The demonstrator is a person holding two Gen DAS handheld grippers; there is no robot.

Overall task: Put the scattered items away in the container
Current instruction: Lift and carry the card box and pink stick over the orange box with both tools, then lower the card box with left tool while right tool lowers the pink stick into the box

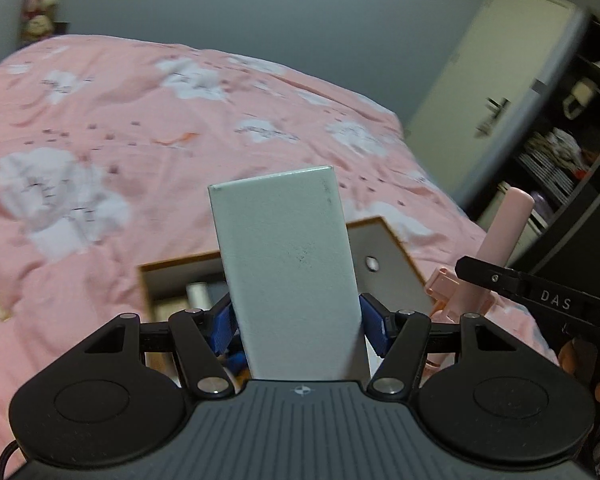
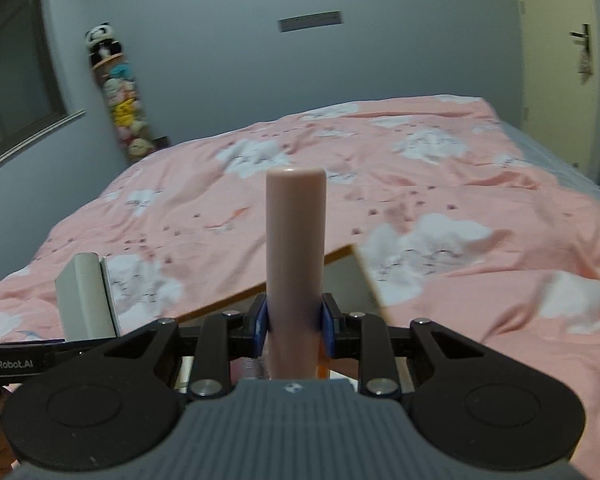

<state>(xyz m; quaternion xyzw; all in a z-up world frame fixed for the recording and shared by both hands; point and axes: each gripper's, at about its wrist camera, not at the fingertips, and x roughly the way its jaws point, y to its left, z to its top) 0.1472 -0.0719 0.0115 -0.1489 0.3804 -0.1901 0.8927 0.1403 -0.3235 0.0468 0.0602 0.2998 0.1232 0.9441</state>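
My left gripper [image 1: 296,320] is shut on a flat white box [image 1: 288,268], held upright above the open container [image 1: 384,256], a white box with a wooden rim lying on the bed. My right gripper [image 2: 296,324] is shut on a pink cylinder [image 2: 296,256], held upright over the container's rim [image 2: 340,256]. The pink cylinder also shows in the left wrist view [image 1: 504,228], at the right. The white box shows in the right wrist view [image 2: 86,296], at the left. Inside the container I see a small white roll [image 1: 198,294]; the rest is hidden.
The bed has a pink duvet with white cloud prints [image 2: 420,200]. A tube of plush toys [image 2: 120,96] stands by the far wall. A door [image 1: 488,92] and dark shelves [image 1: 572,152] are at the right.
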